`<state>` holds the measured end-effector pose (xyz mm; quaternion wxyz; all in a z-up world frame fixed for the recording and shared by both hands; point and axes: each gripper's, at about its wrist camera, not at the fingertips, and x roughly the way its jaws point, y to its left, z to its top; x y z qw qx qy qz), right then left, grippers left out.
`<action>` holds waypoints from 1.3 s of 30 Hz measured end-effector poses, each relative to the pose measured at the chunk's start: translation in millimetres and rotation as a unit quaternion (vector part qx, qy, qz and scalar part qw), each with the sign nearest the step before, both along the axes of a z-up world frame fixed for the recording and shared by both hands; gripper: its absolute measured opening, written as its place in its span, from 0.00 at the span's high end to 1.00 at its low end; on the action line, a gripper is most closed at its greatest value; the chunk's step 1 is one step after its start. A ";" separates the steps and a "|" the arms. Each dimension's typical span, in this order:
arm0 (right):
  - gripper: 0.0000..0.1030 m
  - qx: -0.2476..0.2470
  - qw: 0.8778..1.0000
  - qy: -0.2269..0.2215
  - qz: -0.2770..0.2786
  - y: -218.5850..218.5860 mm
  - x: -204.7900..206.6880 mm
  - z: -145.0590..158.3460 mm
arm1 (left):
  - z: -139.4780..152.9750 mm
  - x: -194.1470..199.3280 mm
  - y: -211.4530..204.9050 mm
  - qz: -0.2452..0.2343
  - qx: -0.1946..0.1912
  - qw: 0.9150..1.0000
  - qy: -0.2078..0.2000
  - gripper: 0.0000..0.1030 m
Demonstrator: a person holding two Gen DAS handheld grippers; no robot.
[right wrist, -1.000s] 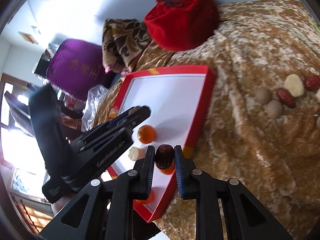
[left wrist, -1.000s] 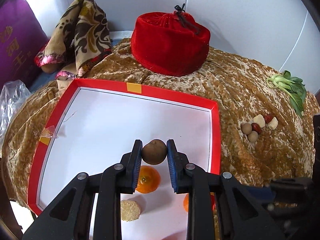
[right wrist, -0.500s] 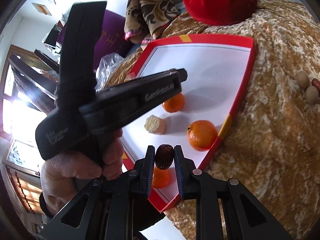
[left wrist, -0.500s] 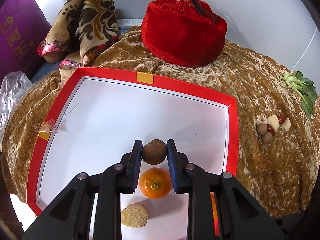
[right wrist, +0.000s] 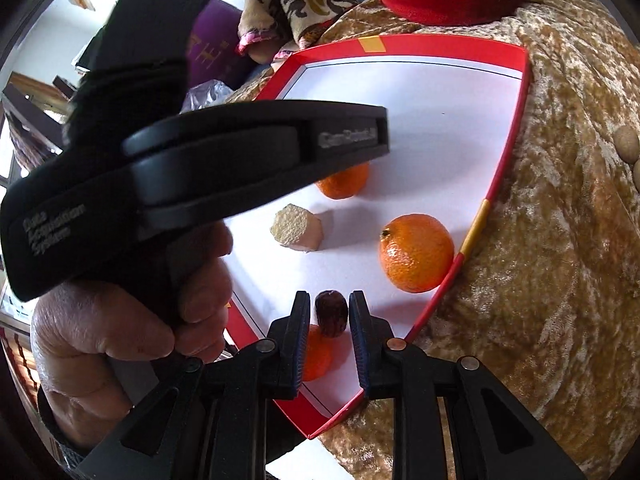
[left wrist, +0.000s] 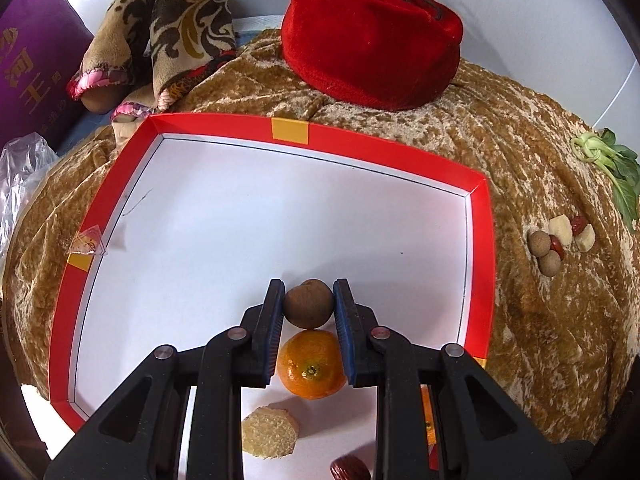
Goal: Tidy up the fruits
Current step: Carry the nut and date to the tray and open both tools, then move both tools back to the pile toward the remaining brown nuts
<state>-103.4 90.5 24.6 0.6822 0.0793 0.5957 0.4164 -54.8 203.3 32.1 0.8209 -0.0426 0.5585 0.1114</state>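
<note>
The table (left wrist: 540, 340) is draped in a crinkled gold cloth, and on it sits a big red-rimmed tray (left wrist: 280, 130) with a white floor; a red velvet hat (left wrist: 372, 36) sits behind the tray.

On the tray floor lie a larger orange (right wrist: 416, 254) close to the right rim, a second orange (left wrist: 311, 364), and a pale cut chunk (left wrist: 270, 432) that looks like ginger. A third orange shape shows just under the right fingers in the right wrist view.

Off the tray, on the cloth to the right, a small cluster of round brown fruits (left wrist: 544, 254), red dates and pale chunks remains unsorted, next to a leafy green (left wrist: 612, 172).

The left gripper (left wrist: 309, 304) has its fingers pinching a round brown fruit (left wrist: 309, 303) squarely between the tips, held above the tray floor just beyond the second orange. The right gripper (right wrist: 331, 314) has its fingers pinching a dark red date (right wrist: 331, 314), its long axis upright between the pads, over the tray's near corner.

Both fruits lie directly between their own fingers with open white floor underneath, so I judge the coming move is simply a straight drop down and release. The left load has the freer patch ahead; the right is crowded by the orange beneath, so it may need to shift forward first.
</note>
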 end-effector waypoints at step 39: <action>0.77 -0.051 0.960 0.059 -0.269 -132.8 136.8 -33.9 | 50.0 7.2 -75.5 -0.099 0.022 0.986 -0.135 0.48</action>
